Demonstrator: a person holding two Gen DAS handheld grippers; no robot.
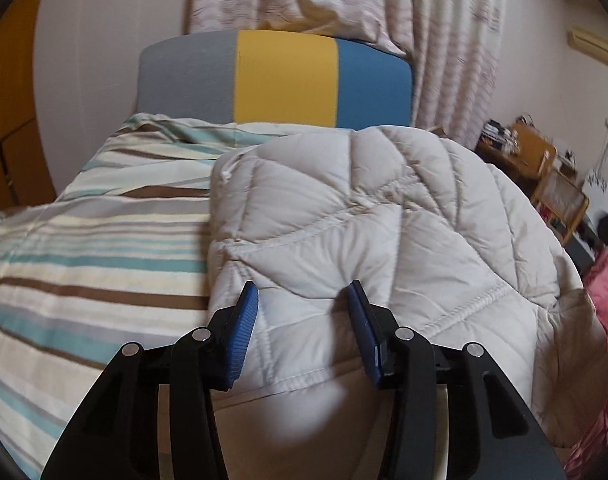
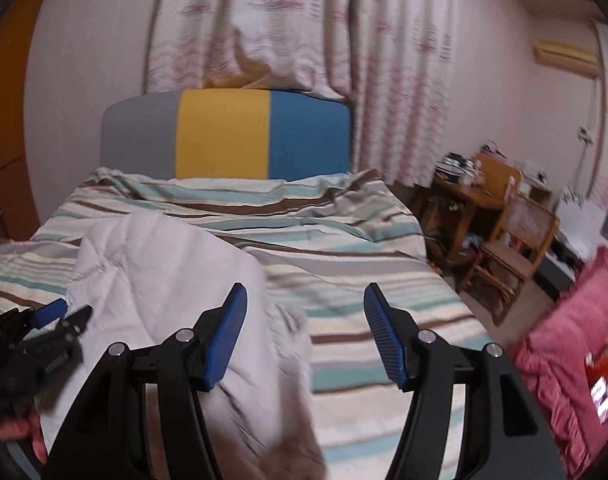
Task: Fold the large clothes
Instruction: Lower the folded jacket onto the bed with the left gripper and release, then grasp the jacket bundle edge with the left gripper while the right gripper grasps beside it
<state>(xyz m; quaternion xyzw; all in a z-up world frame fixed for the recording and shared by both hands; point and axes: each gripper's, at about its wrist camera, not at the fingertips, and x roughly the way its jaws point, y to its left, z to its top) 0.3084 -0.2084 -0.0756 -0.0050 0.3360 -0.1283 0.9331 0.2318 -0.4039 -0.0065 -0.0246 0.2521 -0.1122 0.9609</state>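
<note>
The puffy cream quilted coat (image 1: 383,232) lies in a heap on the striped bed cover (image 1: 84,248), near the bed's front edge. It looks soft, thick and light, and it will likely flop and slide when lifted, so I would hold it by a stitched hem or a corner, not the fat middle. The left gripper (image 1: 302,300) has coat cloth between its blue pads, but I cannot tell if they are squeezing it. The right gripper (image 2: 305,300) is spread wide and holds nothing, with the coat under its left finger. Behind the bed stands a grey, yellow and blue headboard (image 1: 284,80).
</note>
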